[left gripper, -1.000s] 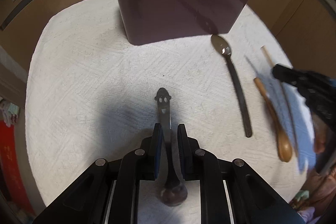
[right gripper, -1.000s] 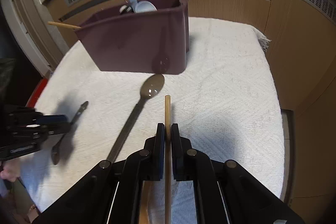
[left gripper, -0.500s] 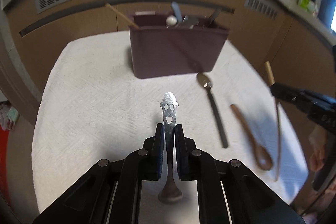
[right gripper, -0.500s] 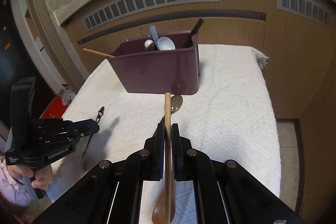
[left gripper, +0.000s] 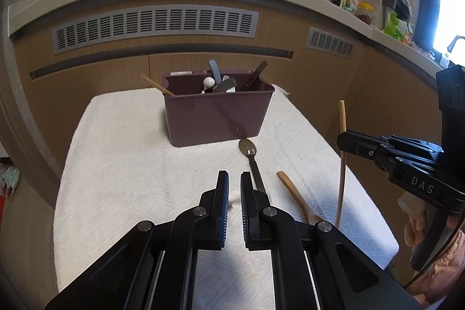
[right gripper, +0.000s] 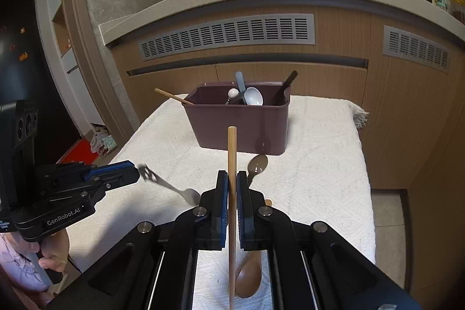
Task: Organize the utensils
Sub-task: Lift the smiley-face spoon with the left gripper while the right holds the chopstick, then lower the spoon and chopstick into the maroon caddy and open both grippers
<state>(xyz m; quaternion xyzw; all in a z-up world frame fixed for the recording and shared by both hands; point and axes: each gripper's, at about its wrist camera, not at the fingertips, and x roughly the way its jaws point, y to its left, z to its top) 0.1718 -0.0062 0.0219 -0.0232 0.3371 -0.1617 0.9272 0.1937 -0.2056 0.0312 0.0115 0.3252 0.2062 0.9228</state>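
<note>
Plainly "DAS" on right gripper (left gripper: 343, 140), "GenRobot.AI" on left gripper (right gripper: 136, 175)

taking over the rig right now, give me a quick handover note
Right gripper: shut on the wooden stick, held upright, short of the bin.
Left gripper: jaws slightly apart, nothing seen between them; small metal spoon is a blur at its tip, hold unclear.
Done: several utensils stand in the bin.
Left: those two, plus the long dark spoon and wooden spoon on the cloth.
</note>
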